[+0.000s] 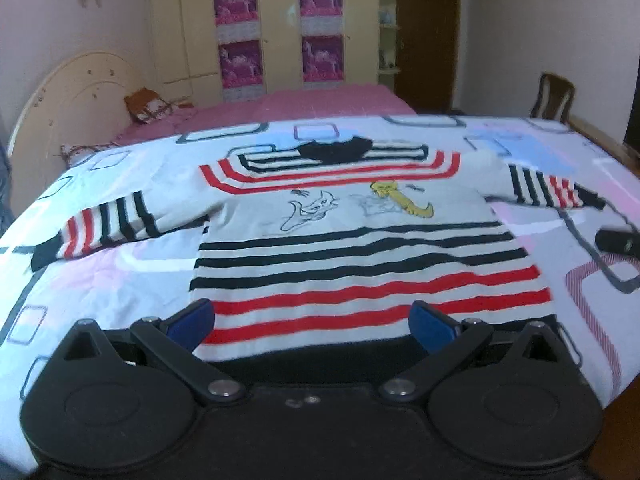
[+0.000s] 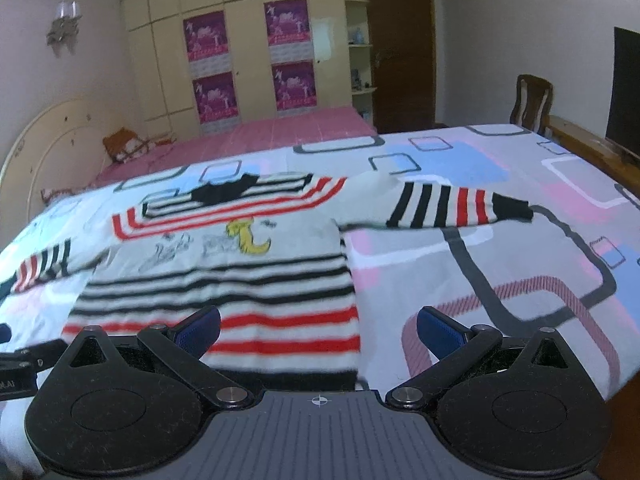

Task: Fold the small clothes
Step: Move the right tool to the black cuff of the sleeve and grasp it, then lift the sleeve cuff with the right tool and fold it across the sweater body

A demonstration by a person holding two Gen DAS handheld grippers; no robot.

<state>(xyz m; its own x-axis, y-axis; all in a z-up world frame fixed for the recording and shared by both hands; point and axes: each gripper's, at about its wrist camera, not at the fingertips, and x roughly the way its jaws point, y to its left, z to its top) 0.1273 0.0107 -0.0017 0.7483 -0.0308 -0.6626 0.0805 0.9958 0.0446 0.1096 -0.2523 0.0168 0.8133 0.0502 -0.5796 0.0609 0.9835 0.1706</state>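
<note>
A small white sweater (image 1: 344, 240) with black and red stripes, a black collar and cartoon drawings lies flat, face up, on the patterned sheet (image 1: 120, 280), both sleeves spread out. My left gripper (image 1: 312, 320) is open and empty, just above the sweater's hem near its middle. My right gripper (image 2: 320, 330) is open and empty over the hem's right corner; the sweater (image 2: 240, 264) fills that view's left half, its right sleeve (image 2: 452, 204) stretched to the right. The left gripper's edge (image 2: 16, 356) shows at the far left of the right wrist view.
The sheet (image 2: 500, 240) covers a bed or table whose edge runs close by on the right. A dark cylindrical object (image 1: 616, 240) lies near the right sleeve. Behind stand a pink bed (image 1: 312, 104), a wardrobe (image 1: 264, 28), a wooden chair (image 2: 532, 100) and a door (image 2: 400, 48).
</note>
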